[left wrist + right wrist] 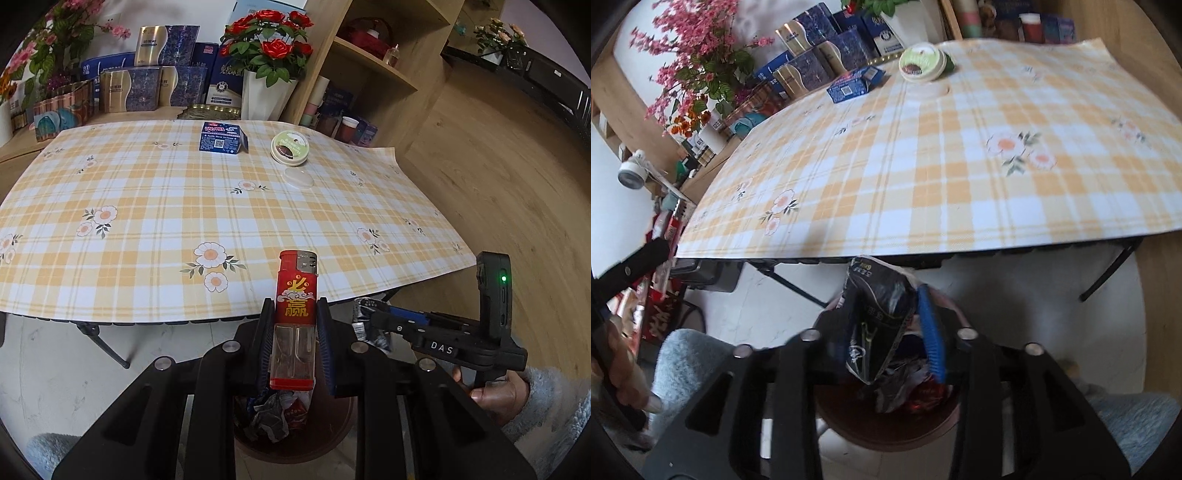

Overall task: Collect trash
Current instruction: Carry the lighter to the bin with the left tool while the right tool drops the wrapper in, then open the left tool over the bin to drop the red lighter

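My left gripper (294,303) is shut on a red lighter (295,291) with a clear base, held upright over a brown round bin (295,448) that holds crumpled wrappers (273,413). To its right, my right gripper (365,319) carries a crumpled black wrapper (364,326) at its tips. In the right wrist view this wrapper (879,317) hangs between the fingers of the right gripper (882,295), over the same bin (886,430). A gap shows beside the blue right pad (931,332), so the jaws stand open. The left finger is hidden behind the wrapper.
The checked tablecloth (166,221) bears a blue box (221,137), a round tub (290,147) and a clear lid (298,178) at its far side. Folding table legs (107,345) stand beside the bin. Gift boxes, flower pots and a wooden shelf (369,74) line the back.
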Available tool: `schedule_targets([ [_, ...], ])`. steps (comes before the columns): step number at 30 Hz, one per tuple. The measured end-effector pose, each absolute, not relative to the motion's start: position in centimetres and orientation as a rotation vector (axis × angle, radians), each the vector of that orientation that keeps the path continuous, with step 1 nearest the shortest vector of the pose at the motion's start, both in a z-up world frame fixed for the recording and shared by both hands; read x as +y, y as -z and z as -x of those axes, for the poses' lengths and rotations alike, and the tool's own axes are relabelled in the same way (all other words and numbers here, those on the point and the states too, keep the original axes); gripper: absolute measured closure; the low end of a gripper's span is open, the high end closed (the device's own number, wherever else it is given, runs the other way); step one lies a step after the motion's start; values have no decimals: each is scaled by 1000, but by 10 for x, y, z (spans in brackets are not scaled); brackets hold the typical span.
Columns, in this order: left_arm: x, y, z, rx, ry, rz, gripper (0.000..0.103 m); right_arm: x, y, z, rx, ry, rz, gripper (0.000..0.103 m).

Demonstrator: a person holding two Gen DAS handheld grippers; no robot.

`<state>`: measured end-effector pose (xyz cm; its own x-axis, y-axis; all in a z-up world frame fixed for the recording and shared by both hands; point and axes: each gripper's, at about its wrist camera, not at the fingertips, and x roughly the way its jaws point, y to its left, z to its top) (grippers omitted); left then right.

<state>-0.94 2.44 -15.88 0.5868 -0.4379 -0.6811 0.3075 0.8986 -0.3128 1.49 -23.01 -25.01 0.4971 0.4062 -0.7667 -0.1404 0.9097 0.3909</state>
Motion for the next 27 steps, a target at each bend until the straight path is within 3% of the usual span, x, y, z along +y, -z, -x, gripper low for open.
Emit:
schedule_targets([
  [5,26,161,9,846,440,171,80,-231,244,-15,980,-330,-323,38],
  [9,25,168,11,865,445,158,80,-240,230,-16,924,-299,-329,12],
  [11,25,172,11,878,447,155,80,-246,223,-16,900,-278,-330,7],
  [27,14,203,2,991,469,128,80,-279,205,-26,856,-173,-319,6],
])
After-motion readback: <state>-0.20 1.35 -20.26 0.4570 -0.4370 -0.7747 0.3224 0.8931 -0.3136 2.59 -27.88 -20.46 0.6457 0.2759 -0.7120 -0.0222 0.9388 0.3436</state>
